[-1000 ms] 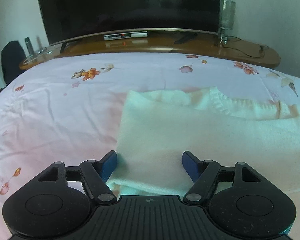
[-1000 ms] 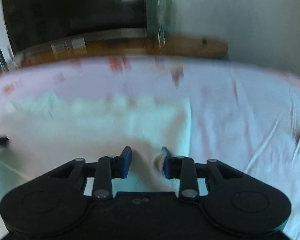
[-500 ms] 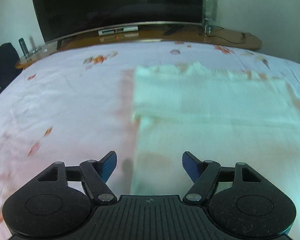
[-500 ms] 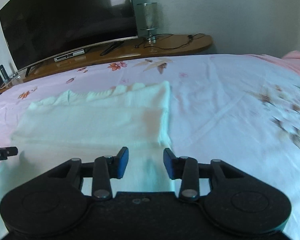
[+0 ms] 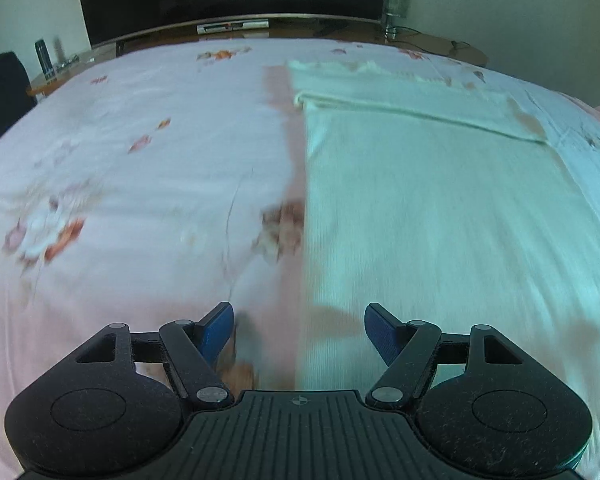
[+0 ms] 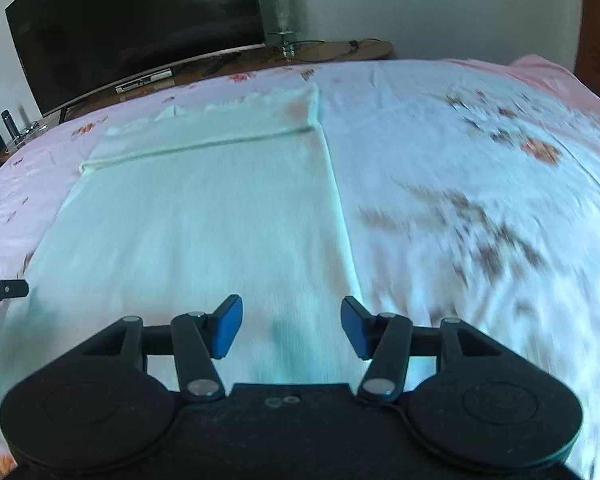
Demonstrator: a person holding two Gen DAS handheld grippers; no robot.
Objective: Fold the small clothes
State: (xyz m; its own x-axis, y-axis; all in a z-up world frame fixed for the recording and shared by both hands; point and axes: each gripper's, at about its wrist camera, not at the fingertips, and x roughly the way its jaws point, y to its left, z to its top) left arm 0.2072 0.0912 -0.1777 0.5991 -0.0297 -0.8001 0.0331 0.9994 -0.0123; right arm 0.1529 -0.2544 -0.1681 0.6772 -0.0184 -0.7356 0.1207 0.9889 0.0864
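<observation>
A pale mint knit garment [image 5: 432,200] lies flat on the floral bed sheet [image 5: 140,184], with a folded band across its far end [image 5: 400,100]. My left gripper [image 5: 299,334] is open and empty above the garment's near left edge. My right gripper [image 6: 291,327] is open and empty above the near right part of the garment [image 6: 204,220], close to its right edge. The tip of the left gripper [image 6: 4,290] shows at the left border of the right wrist view.
A wooden TV bench [image 6: 340,50] with a large dark TV [image 6: 140,20] and a glass lamp [image 6: 282,12] stands beyond the bed. A dark chair [image 5: 2,92] stands at far left. A pink cloth [image 6: 548,76] lies at far right.
Both grippers have pulled back toward the near end of the garment. The right gripper let go of the fabric and opened wider. The folded band now lies at the far end.
</observation>
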